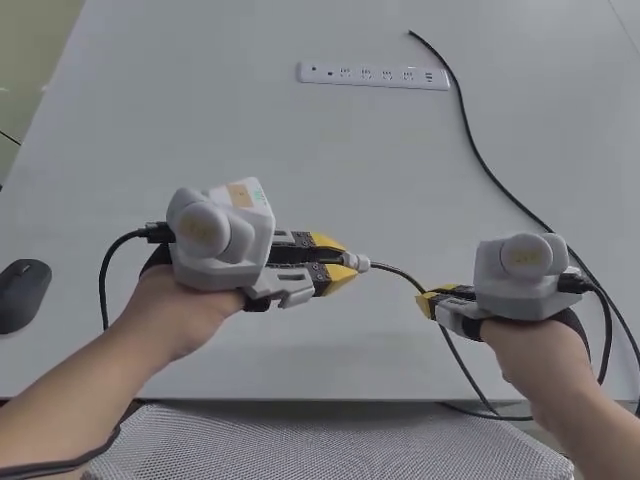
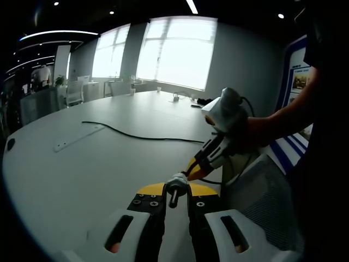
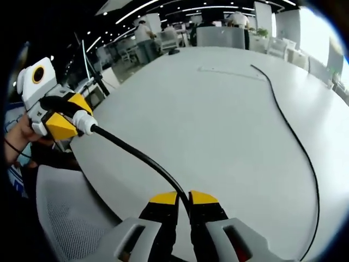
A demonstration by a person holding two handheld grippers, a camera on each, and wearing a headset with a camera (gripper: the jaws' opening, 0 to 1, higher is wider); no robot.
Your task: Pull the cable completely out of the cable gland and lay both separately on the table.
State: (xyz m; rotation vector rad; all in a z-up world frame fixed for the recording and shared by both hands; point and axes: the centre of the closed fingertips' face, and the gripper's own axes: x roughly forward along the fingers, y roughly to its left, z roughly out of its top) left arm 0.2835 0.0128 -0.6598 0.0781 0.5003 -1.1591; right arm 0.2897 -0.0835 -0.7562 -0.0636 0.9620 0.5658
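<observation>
1. The pale grey surface [image 1: 300,150] stretches away in front of me. Both my tongs hang in the air over its near edge.
2. Below that edge, close to my body, is a white mesh chair back [image 1: 330,445].
3. My left tongs [image 1: 350,268] point to the right. Their yellow tips are pressed in on the cable gland [image 1: 357,263], with only the gland keeping them apart. In the left gripper view the gland sits right between the two tips, its nose pointing away from me.
4. My right tongs [image 1: 425,300] point left, toward the other pair and a little lower. Their yellow tips are drawn almost together and pinch the cable [image 1: 400,275] between them.
5. A long black cord [image 1: 480,150] lies across the far right part of the surface, well apart from my hands.
6. The cable is black. It leaves the gland, sags slightly and runs to my right tongs, and a further length hangs below them past the surface edge. Its end is inside the gland. Neither cable nor gland touches the surface.
7. A white power strip [image 1: 372,75] lies flat at the far side.
8. A dark mouse [image 1: 22,290] rests at the left edge.
</observation>
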